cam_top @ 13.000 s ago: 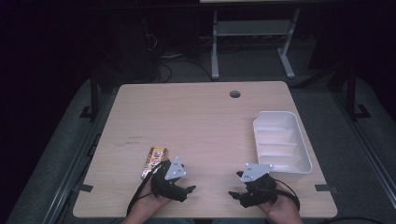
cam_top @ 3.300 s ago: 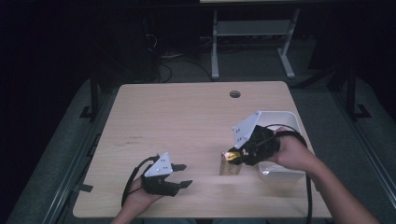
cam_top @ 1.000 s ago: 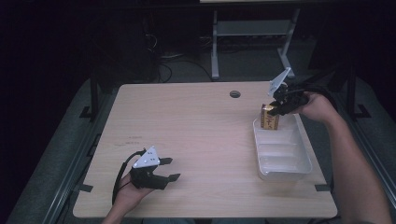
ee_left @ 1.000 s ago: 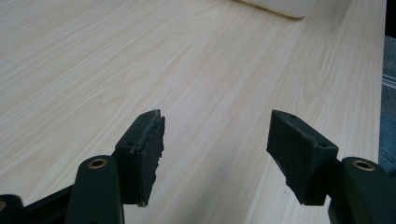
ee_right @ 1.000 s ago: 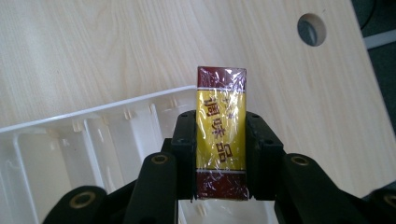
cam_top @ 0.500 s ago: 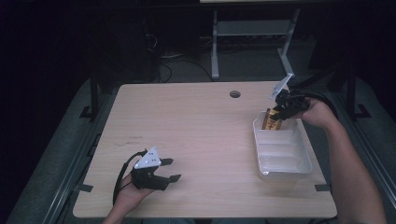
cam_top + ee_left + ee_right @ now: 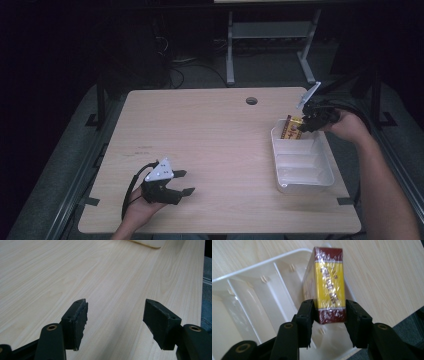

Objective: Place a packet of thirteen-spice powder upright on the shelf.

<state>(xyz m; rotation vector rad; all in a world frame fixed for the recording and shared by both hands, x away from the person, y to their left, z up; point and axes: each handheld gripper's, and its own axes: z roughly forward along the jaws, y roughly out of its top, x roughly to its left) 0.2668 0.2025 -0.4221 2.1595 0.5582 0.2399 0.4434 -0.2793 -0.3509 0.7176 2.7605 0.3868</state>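
A pale wood table (image 7: 220, 150) with a round hole (image 7: 251, 100) near its far edge carries a white tray (image 7: 304, 176) with compartments at its right side. The left gripper (image 7: 172, 183) rests on it near the front left.

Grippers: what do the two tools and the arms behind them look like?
Both the left gripper and right gripper are black, with two blocky jaws, brass-coloured rivets and a grey three-cornered plate on top. A black cable loops from the left. Forearms are bare, no sleeves.
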